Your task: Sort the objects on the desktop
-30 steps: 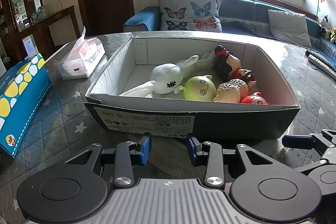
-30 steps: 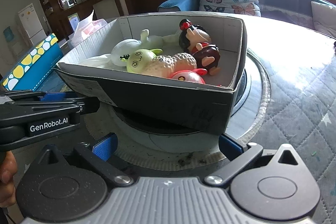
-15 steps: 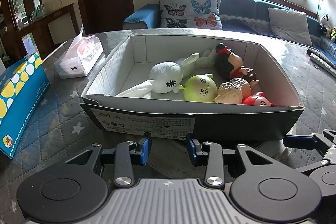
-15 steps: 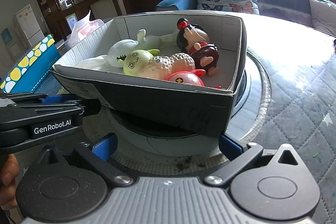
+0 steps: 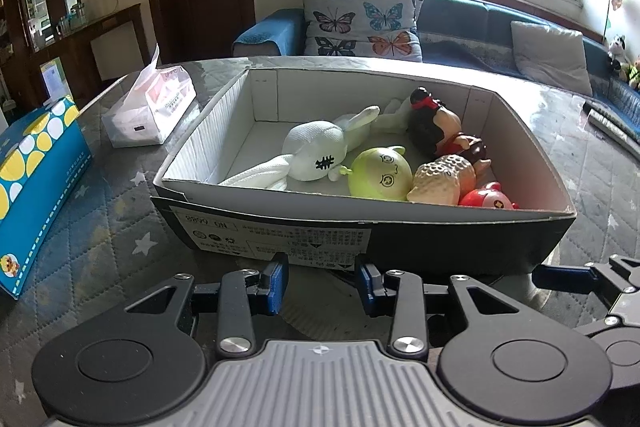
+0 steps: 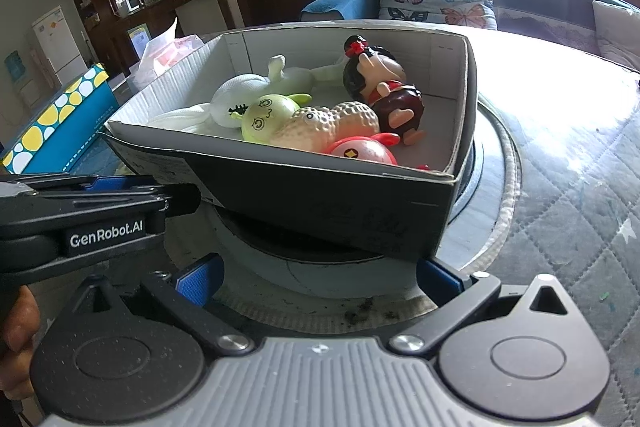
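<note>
1. My left tongs [image 5: 322, 281] hover half open with nothing between them, just short of the box [image 5: 400, 239] near wall.
2. My right tongs [image 6: 316, 277] gape wide and bare at the box's corner.
3. The toys (white rabbit [image 5: 316, 151], green toy [image 5: 380, 175], peanut [image 6: 332, 127], doll [image 6: 376, 75], red toy [image 6: 360, 153]) all lie inside the box on the bench [image 5: 100, 227].
4. Sorting looks finished; I would back both tongs away without nudging the box.
</note>
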{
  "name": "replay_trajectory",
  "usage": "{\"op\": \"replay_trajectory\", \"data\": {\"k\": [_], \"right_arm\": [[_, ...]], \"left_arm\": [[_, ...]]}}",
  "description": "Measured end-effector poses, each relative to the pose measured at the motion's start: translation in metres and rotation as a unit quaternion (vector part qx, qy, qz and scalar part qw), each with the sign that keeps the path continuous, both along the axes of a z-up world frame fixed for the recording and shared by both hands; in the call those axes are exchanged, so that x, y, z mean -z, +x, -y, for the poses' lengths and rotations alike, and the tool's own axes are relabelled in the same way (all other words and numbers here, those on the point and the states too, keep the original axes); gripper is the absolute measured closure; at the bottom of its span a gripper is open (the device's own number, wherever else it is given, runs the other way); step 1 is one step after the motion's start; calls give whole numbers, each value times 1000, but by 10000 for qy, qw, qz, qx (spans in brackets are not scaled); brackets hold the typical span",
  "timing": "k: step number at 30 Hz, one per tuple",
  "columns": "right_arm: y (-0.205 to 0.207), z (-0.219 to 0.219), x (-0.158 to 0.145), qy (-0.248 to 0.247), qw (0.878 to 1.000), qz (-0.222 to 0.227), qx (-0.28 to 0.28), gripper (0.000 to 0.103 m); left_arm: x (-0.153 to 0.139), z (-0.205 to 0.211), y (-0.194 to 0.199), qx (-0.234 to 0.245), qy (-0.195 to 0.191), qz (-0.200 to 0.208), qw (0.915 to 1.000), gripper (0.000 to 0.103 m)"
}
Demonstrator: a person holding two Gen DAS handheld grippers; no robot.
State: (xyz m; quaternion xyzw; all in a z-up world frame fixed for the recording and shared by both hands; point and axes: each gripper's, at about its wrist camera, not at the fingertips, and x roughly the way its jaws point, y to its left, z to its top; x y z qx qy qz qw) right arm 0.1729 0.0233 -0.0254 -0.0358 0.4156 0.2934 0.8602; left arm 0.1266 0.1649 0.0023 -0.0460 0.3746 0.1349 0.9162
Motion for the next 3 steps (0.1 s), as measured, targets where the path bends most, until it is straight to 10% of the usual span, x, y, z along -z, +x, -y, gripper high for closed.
{"op": "replay_trajectory", "data": {"k": [3], "right_arm": [[0, 0, -1, -16, 10000, 32, 4, 0]], "left_arm": [[-1, -1, 0, -33, 6, 31, 10000, 65]]}}
